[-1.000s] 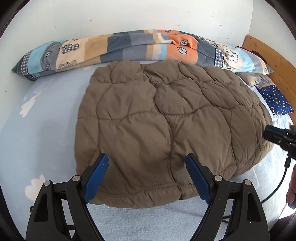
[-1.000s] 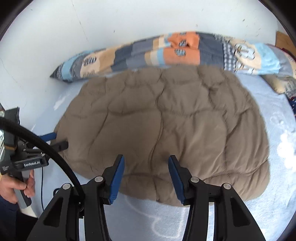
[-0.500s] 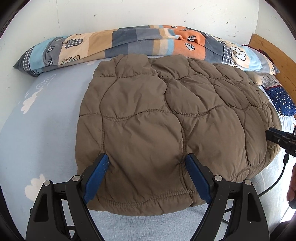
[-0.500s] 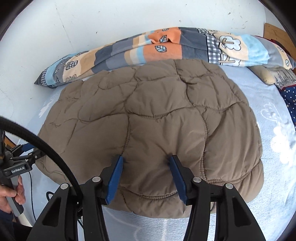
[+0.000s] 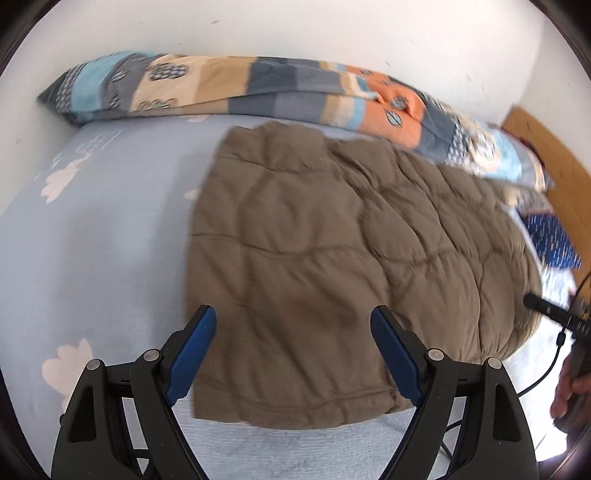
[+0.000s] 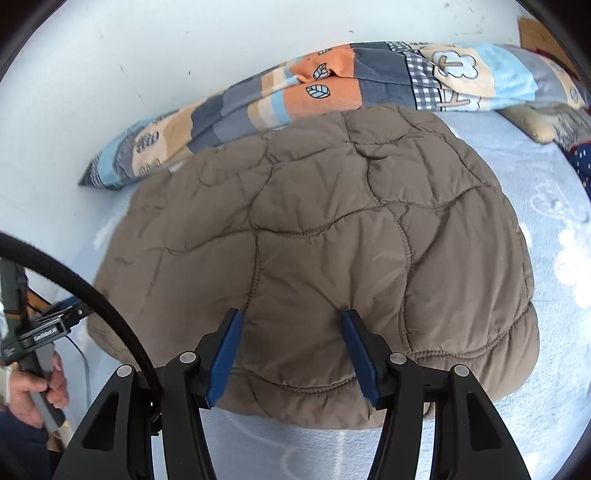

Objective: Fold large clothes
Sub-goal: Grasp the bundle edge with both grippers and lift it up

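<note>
Left wrist view: frame is smearing with motion; fine detail is not reading.
Garment: brown quilted jacket (image 5: 332, 266) is lying flat on the bed (image 5: 92, 258), folded into a broad rounded slab.
Left gripper (image 5: 295, 350): jaws are standing wide apart, blue pads not pressing on anything; near hem of the jacket is showing between and below them.
Right gripper (image 6: 291, 350): jaws are opening; a puffed panel of the jacket is sitting between the pads, and the pads are not squeezing it.
Near edge: stitched hem of the jacket is running just past both sets of fingertips, with a strip of pale blue sheet showing below it.
Far edge: top of the jacket is lying just beside the patchwork pillow (image 5: 258, 88), which is lying along the white wall (image 5: 295, 29).
Left side: wide stretch of cloud-print sheet is lying bare beside the jacket's straight left edge.
Right side: jacket's rounded edge is bulging toward a navy dotted cushion (image 5: 554, 240) and wooden headboard (image 5: 554, 166); sheet there is narrower.
Hands: person's left hand (image 6: 33, 391) is wrapping its gripper's handle at the bed's left edge, a black cable (image 6: 92, 295) arcing in front.
</note>
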Motion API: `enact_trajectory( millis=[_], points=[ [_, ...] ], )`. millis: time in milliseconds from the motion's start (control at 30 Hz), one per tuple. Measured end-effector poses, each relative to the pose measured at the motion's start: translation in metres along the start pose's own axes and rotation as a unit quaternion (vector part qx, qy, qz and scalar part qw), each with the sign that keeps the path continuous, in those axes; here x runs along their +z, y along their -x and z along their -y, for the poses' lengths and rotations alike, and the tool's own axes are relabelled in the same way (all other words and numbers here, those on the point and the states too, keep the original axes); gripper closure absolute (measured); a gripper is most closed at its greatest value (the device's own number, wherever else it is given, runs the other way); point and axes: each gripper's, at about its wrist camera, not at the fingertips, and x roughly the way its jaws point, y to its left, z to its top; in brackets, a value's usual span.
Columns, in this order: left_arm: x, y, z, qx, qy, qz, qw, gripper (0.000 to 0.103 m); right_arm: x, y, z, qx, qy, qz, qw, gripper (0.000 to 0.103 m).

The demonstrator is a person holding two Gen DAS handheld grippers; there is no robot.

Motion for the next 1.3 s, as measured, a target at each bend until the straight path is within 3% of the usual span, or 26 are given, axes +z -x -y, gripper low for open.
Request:
enact_trajectory(
  millis=[167, 367, 433, 533, 700, 800, 900, 1000, 1300],
  points=[
    [0.003, 0.010, -0.048, -0.024, 0.066, -0.015, 0.9974, 0.018, 0.003, 0.015, 0.016, 0.016, -0.033, 0.014, 0.999, 0.040],
    [0.007, 0.006, -0.091, -0.063, 0.109, -0.042, 0.9911, 0.018, 0.006, 0.034, 0.040, 0.010, -0.059, 0.031, 0.998, 0.035],
    [0.007, -0.001, -0.106, -0.103, 0.139, -0.055, 0.9833, 0.018, 0.009, 0.045, 0.051, 0.009, -0.065, 0.041, 0.997, 0.034],
    [0.008, -0.012, -0.119, -0.147, 0.169, -0.072, 0.9720, 0.018, 0.011, 0.060, 0.078, 0.026, -0.086, 0.049, 0.995, 0.021],
    [0.016, -0.036, -0.123, -0.190, 0.173, -0.097, 0.9616, 0.018, 0.008, 0.072, 0.130, 0.055, -0.124, 0.047, 0.990, 0.010],
    [0.019, -0.052, -0.126, -0.221, 0.165, -0.118, 0.9540, 0.018, 0.003, 0.068, 0.170, 0.079, -0.155, 0.034, 0.984, 0.010],
    [0.023, -0.070, -0.134, -0.226, 0.160, -0.133, 0.9516, 0.018, 0.001, 0.055, 0.201, 0.132, -0.181, 0.016, 0.974, 0.008],
    [0.026, -0.083, -0.145, -0.259, 0.174, -0.142, 0.9394, 0.018, 0.000, 0.034, 0.228, 0.165, -0.203, -0.006, 0.965, 0.008],
    [0.044, -0.116, -0.147, -0.324, 0.163, -0.169, 0.9167, 0.018, 0.006, -0.018, 0.242, 0.231, -0.196, -0.043, 0.952, 0.001]
  ],
)
